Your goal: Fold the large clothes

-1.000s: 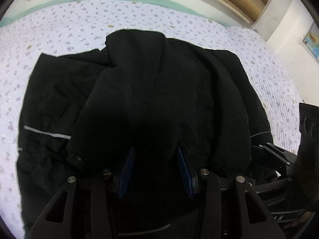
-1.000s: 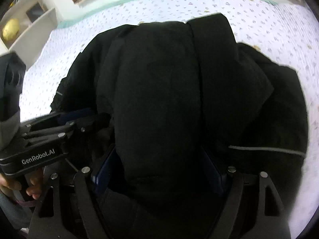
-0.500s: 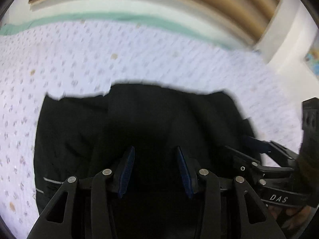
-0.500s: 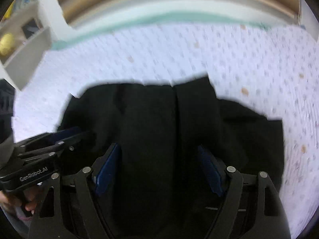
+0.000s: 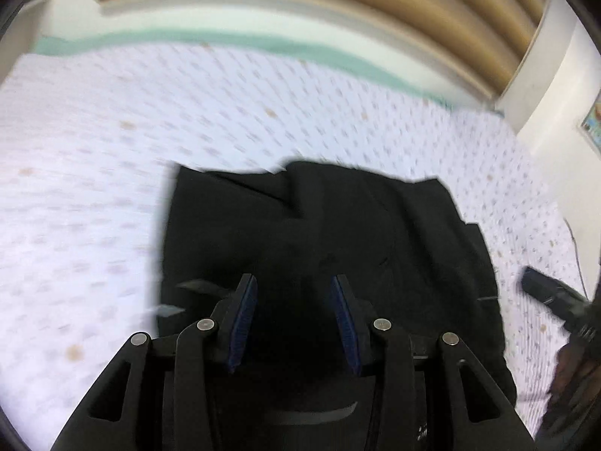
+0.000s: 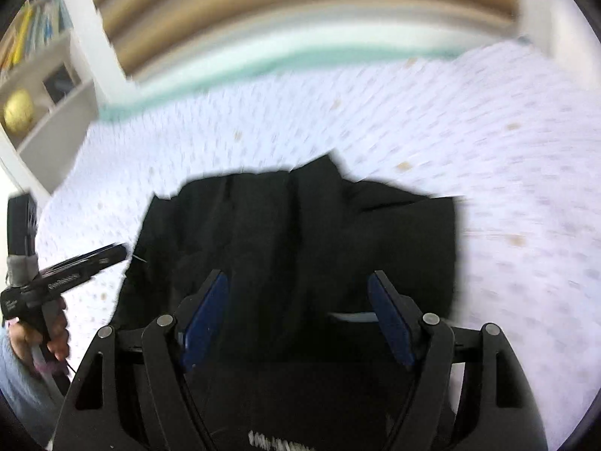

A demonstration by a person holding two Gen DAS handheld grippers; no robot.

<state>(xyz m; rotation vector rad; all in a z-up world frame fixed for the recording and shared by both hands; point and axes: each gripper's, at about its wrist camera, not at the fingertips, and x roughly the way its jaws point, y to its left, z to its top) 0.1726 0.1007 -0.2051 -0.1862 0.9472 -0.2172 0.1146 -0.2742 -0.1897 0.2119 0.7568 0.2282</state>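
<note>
A black jacket (image 5: pixel 338 218) lies in a folded heap on the flower-print bed sheet (image 5: pixel 94 188), a grey reflective strip (image 6: pixel 353 316) showing at its near edge. My left gripper (image 5: pixel 293 280) hovers over the jacket's near part, its blue pads apart and nothing pinched between them. My right gripper (image 6: pixel 297 274) hangs above the same jacket (image 6: pixel 300 218) with its jaws wide and no cloth in them. Each gripper shows at the edge of the other's view: the left gripper (image 6: pixel 116 251) in a person's hand (image 6: pixel 56 330), and the right gripper (image 5: pixel 533 282), blurred.
Bare sheet (image 6: pixel 526 188) surrounds the jacket on every side. A wooden headboard (image 5: pixel 338 18) and a green strip run along the far end of the bed. A white shelf (image 6: pixel 41 86) with a yellow ball (image 6: pixel 17 114) stands at the far left.
Both grippers have drawn back and up from the jacket, which now looks smaller and lies flat on the bed. A second ago the cloth bulged up right at the fingers.
</note>
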